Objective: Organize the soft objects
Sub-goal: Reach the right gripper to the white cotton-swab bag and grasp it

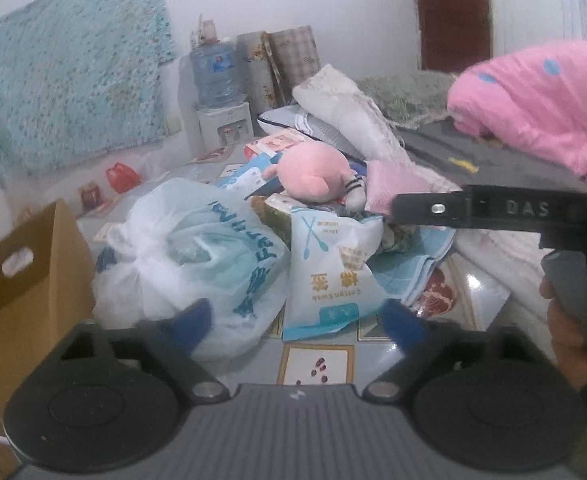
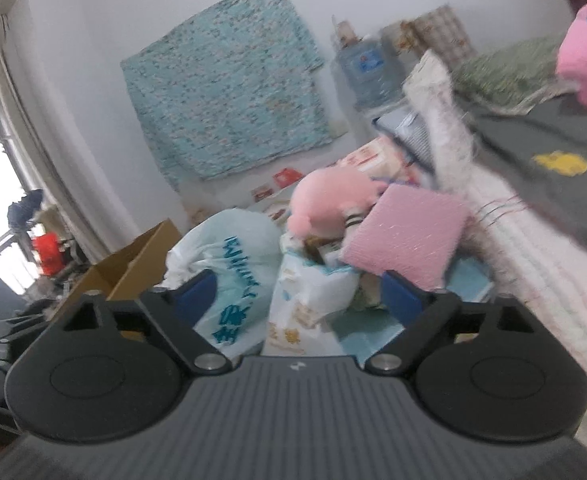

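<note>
A pink plush toy (image 1: 313, 172) lies on top of a pile of bags and packets beside the bed; it also shows in the right wrist view (image 2: 329, 196). A folded pink cloth (image 1: 397, 188) leans next to it, also seen from the right wrist (image 2: 409, 236). A pink dotted quilt (image 1: 533, 96) sits on the bed. My left gripper (image 1: 299, 322) is open and empty, low before a white plastic bag (image 1: 197, 248) and a cotton swab packet (image 1: 329, 276). My right gripper (image 2: 297, 296) is open and empty, short of the pile. Its black body (image 1: 493, 210) crosses the left wrist view.
An open cardboard box (image 1: 25, 280) stands at the left. A water dispenser (image 1: 217, 92) and rolled mats (image 1: 281, 60) stand by the far wall. White pillows (image 1: 345, 108) lean on the bed edge. The grey bed sheet (image 2: 553, 136) is at the right.
</note>
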`<move>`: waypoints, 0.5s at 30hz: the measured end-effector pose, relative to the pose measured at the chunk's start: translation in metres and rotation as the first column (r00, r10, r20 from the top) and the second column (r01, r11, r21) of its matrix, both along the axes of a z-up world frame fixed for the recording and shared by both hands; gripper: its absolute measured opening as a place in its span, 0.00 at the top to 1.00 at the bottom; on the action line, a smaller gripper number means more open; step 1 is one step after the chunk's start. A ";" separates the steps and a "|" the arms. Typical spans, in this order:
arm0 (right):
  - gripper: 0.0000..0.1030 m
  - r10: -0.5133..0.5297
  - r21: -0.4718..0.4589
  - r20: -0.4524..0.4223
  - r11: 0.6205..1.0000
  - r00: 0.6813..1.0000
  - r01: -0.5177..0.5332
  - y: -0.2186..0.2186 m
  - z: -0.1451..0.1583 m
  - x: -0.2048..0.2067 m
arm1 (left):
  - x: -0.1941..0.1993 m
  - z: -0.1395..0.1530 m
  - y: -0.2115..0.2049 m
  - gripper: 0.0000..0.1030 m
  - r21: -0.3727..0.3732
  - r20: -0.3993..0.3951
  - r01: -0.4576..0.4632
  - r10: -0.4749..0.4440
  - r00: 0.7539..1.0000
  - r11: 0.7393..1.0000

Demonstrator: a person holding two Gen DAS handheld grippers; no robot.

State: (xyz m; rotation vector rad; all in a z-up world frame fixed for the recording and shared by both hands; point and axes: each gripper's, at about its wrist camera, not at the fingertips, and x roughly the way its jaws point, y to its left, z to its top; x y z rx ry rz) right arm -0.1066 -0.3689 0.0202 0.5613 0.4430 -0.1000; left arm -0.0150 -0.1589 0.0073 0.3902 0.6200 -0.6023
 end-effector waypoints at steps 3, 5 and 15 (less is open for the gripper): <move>0.34 0.059 0.068 -0.006 0.996 0.998 -0.058 0.001 -0.008 0.014 | 0.006 -0.011 -0.018 0.39 0.043 0.004 0.036 -0.036 0.999 0.998; 0.40 0.076 0.084 -0.019 0.994 0.997 -0.074 0.001 -0.013 0.023 | 0.011 -0.019 -0.029 0.51 0.057 -0.008 0.068 -0.067 0.998 0.996; 0.60 0.087 0.159 -0.086 0.985 0.993 -0.072 -0.010 -0.040 0.050 | 0.055 -0.057 -0.065 0.51 0.133 -0.090 0.081 -0.069 0.994 0.988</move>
